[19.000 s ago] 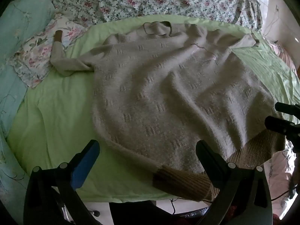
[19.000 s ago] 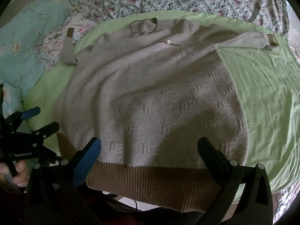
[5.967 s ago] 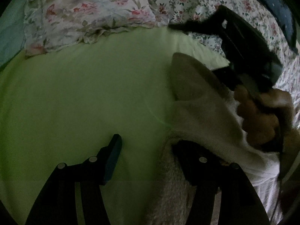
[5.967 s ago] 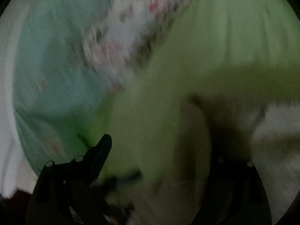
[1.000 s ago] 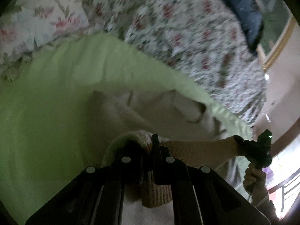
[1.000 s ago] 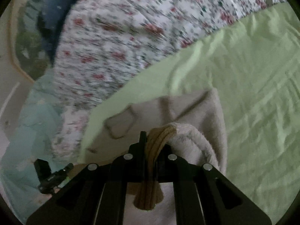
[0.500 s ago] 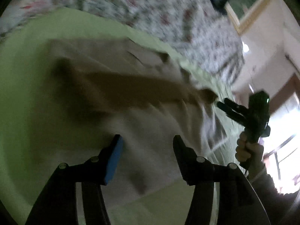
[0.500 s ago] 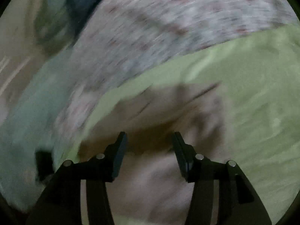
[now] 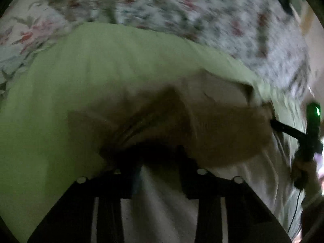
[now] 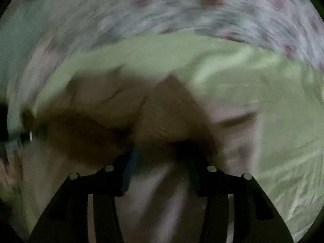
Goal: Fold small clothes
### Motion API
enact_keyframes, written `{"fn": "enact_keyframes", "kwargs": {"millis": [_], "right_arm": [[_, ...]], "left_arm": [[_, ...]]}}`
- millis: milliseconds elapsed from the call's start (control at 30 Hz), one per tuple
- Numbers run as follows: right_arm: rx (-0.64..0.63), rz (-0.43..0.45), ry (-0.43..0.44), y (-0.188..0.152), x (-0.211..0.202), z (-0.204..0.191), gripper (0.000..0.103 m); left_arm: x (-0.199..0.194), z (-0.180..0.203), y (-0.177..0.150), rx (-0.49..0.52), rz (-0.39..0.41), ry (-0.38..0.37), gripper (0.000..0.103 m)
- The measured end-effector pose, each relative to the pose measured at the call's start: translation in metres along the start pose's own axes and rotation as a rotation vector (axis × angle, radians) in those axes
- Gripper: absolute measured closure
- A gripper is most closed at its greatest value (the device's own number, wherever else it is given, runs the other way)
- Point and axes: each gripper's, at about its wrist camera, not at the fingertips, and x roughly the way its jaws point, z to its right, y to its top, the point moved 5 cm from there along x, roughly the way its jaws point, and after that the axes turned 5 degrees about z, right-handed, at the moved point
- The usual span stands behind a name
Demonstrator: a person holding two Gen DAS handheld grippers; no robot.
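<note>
Two views, both motion-blurred: in the left wrist view the left gripper (image 9: 160, 162) sits with jaws apart, nothing clamped, over the soft beige knit sweater (image 9: 202, 109) lying folded on the light green bedsheet (image 9: 60, 93), its brown ribbed hem band (image 9: 226, 133) laid across the top, while the right gripper (image 9: 283, 127) shows at the far edge, state unreadable there. In the right wrist view the right gripper (image 10: 162, 160) also stands spread and empty above the same sweater (image 10: 101, 101). Judging by the drape, it's thick, limp and non-slip, so it sags unless pinched at both ends of the firmer ribbed band or at the fold's corners.
</note>
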Motion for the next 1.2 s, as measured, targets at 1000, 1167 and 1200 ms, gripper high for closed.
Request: {"fn": "enact_keyframes", "kwargs": {"millis": [1000,1167,1200], "right_arm": [[0.253,0.075,0.188,-0.162,-0.133,-0.064,0.052],[0.271,0.071,0.203,-0.171,-0.139,-0.069,0.051],[0.272,0.07,0.205,-0.172,-0.139,-0.069,0.051]], "left_arm": [[-0.138,0.031,-0.202,-0.357,0.017,-0.216,0.038],[-0.14,0.028,-0.213,-0.435,0.036,-0.229,0.036],[-0.139,0.026,-0.213,-0.44,0.036,-0.227,0.036]]}}
